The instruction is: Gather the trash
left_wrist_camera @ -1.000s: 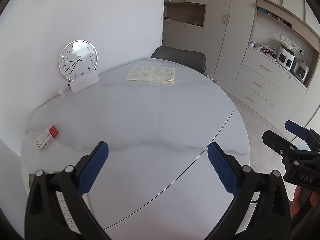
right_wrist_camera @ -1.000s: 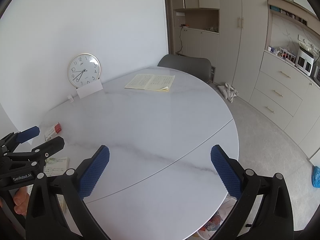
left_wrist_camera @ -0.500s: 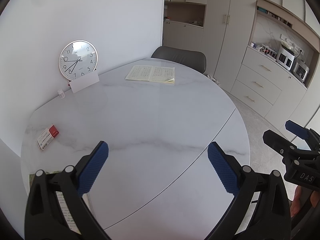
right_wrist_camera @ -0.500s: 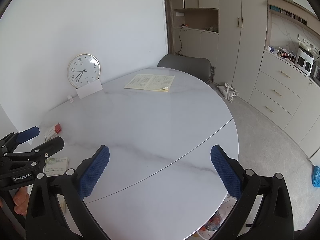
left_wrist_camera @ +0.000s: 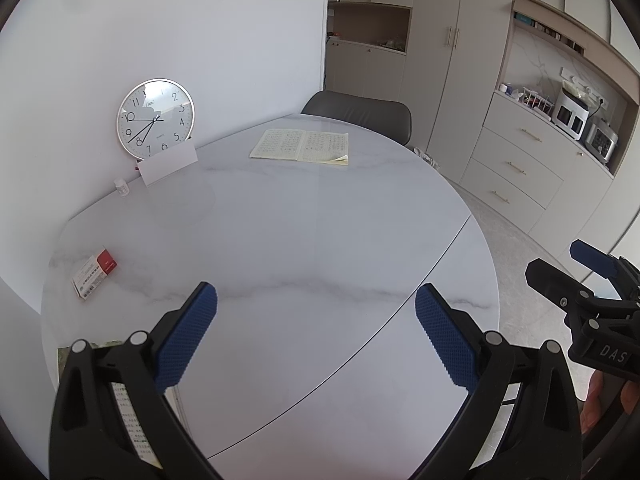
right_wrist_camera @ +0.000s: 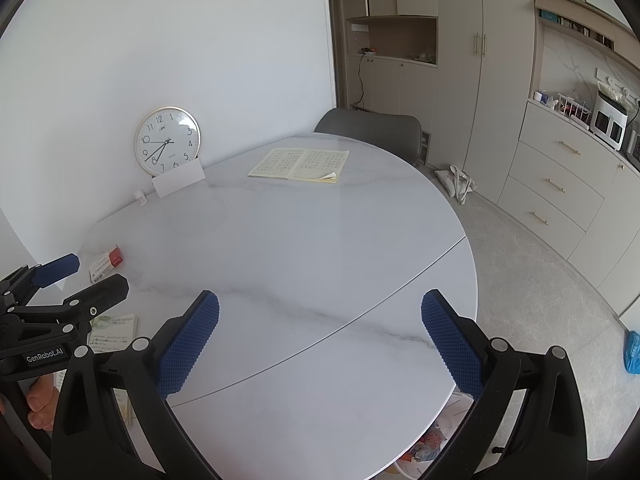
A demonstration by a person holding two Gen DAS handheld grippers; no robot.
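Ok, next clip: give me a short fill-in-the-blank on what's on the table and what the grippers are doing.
1. The left gripper and the right gripper both have their fingers ____.
2. Leaning against the wall is a round ____.
3. The booklet near the chair lies ____.

Missing words: open; clock; open

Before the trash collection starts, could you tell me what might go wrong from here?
1. The clock only leans on the wall; reaching for the small bottle could topple it.
2. The open notebook might be mistaken for trash.
3. The red-and-white box lies flat near the table edge; the left gripper may push it off.
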